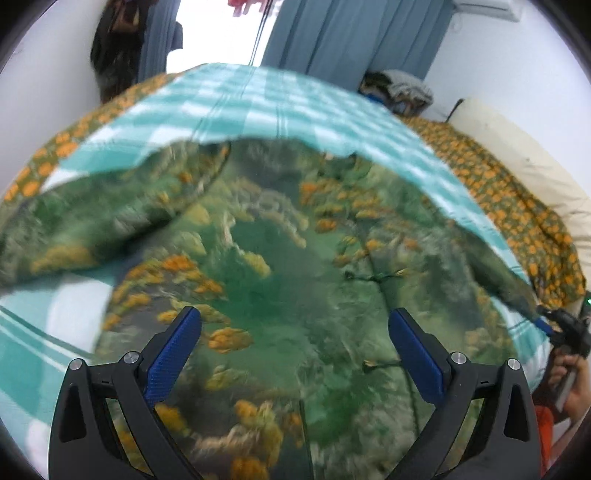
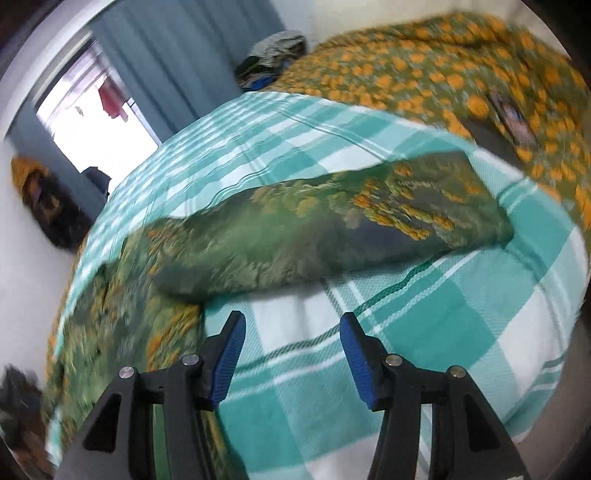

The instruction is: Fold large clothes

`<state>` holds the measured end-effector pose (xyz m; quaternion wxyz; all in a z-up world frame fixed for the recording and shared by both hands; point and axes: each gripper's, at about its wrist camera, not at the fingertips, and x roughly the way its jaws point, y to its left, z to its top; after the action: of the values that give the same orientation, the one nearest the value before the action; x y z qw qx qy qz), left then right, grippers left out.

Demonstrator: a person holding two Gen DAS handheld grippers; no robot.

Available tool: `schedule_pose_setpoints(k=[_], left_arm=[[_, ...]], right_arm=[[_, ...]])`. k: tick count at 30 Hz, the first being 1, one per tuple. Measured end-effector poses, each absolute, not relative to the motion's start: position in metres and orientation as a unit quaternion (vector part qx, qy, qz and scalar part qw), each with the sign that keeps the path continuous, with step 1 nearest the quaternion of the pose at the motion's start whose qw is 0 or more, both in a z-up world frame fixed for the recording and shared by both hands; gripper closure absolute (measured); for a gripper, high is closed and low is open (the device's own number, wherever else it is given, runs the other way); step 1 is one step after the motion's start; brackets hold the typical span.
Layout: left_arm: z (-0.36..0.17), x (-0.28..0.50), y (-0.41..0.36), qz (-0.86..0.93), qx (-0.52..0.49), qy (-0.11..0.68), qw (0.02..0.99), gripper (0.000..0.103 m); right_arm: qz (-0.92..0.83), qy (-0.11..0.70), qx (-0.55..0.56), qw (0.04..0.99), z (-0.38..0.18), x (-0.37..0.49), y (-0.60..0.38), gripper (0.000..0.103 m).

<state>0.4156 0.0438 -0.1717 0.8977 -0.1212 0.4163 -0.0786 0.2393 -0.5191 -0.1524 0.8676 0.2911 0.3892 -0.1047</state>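
A large green garment [image 1: 288,258] with orange and yellow flowers lies spread on a teal and white checked sheet [image 1: 258,99]. My left gripper [image 1: 295,321] is open and empty, hovering over the garment's middle. In the right wrist view a sleeve of the garment [image 2: 332,229] stretches across the checked sheet [image 2: 461,314]. My right gripper [image 2: 293,325] is open and empty, over bare sheet just in front of the sleeve. The right gripper also shows in the left wrist view [image 1: 554,328], at the garment's right edge.
An orange-flowered bedspread [image 2: 443,74] covers the bed beyond the sheet. A pile of clothes [image 1: 402,88] sits at the far corner by blue curtains [image 1: 351,33]. A cream pillow [image 1: 517,147] lies at the right. A dark phone-like object [image 2: 513,114] rests on the bedspread.
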Motion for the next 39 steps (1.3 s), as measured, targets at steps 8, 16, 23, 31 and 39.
schedule_pose_setpoints(k=[8, 16, 23, 31, 39], left_arm=[[-0.224, 0.419, 0.048, -0.045, -0.114, 0.453, 0.883, 0.002], [-0.231, 0.411, 0.023, -0.031, -0.016, 0.457, 0.889, 0.001], [-0.219, 0.396, 0.041, -0.056, -0.055, 0.455, 0.887, 0.001], [-0.200, 0.385, 0.047, -0.067, -0.090, 0.448, 0.887, 0.001], [-0.176, 0.395, 0.055, -0.087, -0.127, 0.443, 0.883, 0.001]], right_arm=[[-0.151, 0.362, 0.456, 0.799, -0.208, 0.252, -0.591, 0.049], [-0.225, 0.285, 0.536, 0.762, -0.227, 0.267, -0.622, 0.060], [-0.199, 0.269, 0.279, 0.900, -0.115, 0.311, -0.539, 0.091], [0.010, 0.237, -0.031, 0.971, -0.032, 0.348, -0.296, 0.091], [0.091, 0.355, -0.071, 0.928, -0.127, 0.362, -0.165, 0.092]])
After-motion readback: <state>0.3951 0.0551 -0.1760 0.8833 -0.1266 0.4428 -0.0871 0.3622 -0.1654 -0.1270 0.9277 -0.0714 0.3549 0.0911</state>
